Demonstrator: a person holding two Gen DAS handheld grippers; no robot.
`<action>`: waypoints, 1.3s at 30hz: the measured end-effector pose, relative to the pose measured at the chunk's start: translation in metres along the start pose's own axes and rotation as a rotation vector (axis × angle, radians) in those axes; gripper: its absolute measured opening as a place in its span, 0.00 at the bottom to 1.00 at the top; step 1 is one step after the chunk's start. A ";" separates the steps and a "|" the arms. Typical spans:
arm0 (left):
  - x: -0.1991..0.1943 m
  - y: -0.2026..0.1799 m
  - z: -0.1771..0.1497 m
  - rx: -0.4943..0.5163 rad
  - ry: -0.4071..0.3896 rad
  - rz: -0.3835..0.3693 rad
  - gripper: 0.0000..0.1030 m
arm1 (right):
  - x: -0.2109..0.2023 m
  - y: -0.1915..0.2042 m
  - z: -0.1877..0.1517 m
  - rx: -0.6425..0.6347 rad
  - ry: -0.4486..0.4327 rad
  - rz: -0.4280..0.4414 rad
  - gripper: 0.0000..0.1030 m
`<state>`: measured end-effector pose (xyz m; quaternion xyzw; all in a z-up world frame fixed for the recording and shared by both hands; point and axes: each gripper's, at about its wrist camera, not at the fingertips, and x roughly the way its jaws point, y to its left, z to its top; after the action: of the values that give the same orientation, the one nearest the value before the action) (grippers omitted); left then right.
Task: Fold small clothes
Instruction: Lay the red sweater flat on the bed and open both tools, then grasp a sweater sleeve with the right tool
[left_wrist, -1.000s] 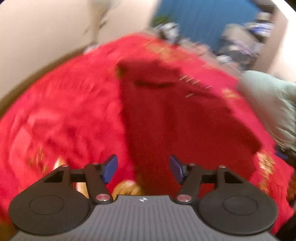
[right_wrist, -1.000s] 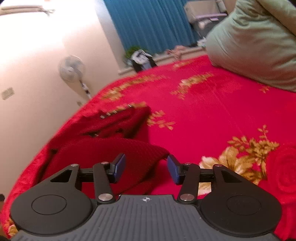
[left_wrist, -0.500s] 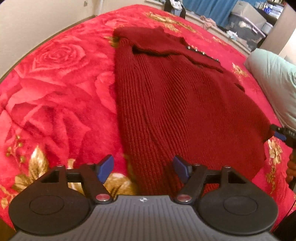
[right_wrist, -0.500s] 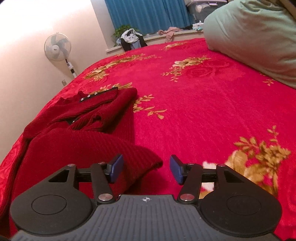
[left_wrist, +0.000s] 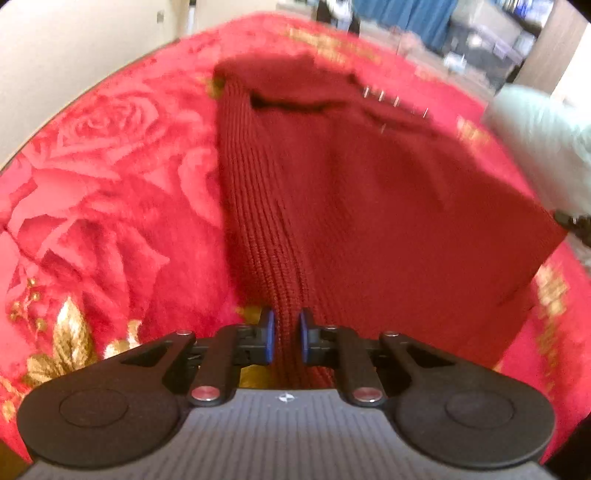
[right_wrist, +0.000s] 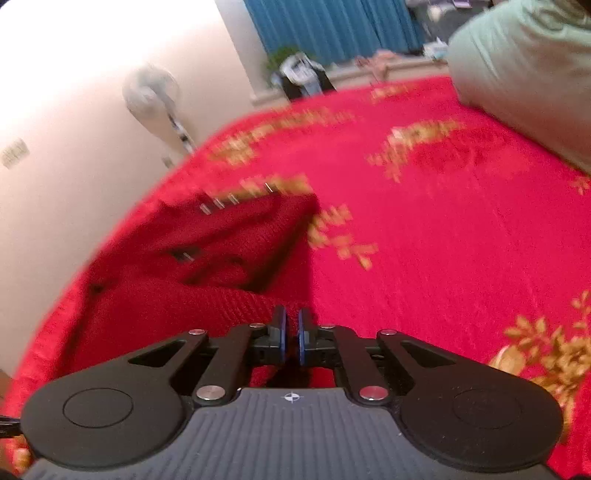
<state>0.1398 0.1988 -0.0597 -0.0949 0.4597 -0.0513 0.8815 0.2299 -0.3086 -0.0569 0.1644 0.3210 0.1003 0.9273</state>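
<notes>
Here, both claws just closed: left claw (left_wrist: 284, 338) and right claw (right_wrist: 291, 338) pinching dark red ribbed knit sweater (left_wrist: 369, 206) on red rose-patterned bed blanket (left_wrist: 110, 192); blue curtains (right_wrist: 332, 29) behind.

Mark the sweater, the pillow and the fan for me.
sweater (left_wrist: 369, 206), left wrist view, middle of the knit body
pillow (right_wrist: 517, 81), right wrist view, its front face
fan (right_wrist: 150, 91), right wrist view, its round head, blurred

My left gripper (left_wrist: 284, 334) points steeply down, its jaws just closed, blue pads pinching a bunched ridge of the dark red sweater (left_wrist: 332, 192). My right gripper (right_wrist: 291, 336) tilts less steeply, jaws just clamped on the sweater's edge.
</notes>
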 end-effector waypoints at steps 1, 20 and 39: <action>-0.011 0.003 -0.001 -0.012 -0.033 -0.026 0.13 | -0.016 0.003 0.003 -0.007 -0.022 0.022 0.05; -0.071 0.079 -0.015 -0.216 -0.137 -0.145 0.28 | -0.196 -0.002 -0.022 -0.046 -0.167 0.080 0.23; -0.003 0.029 0.027 -0.098 -0.062 -0.093 0.34 | 0.101 -0.067 -0.022 0.662 0.095 0.056 0.42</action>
<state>0.1609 0.2307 -0.0483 -0.1607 0.4291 -0.0668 0.8864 0.2993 -0.3356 -0.1548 0.4604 0.3742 0.0235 0.8046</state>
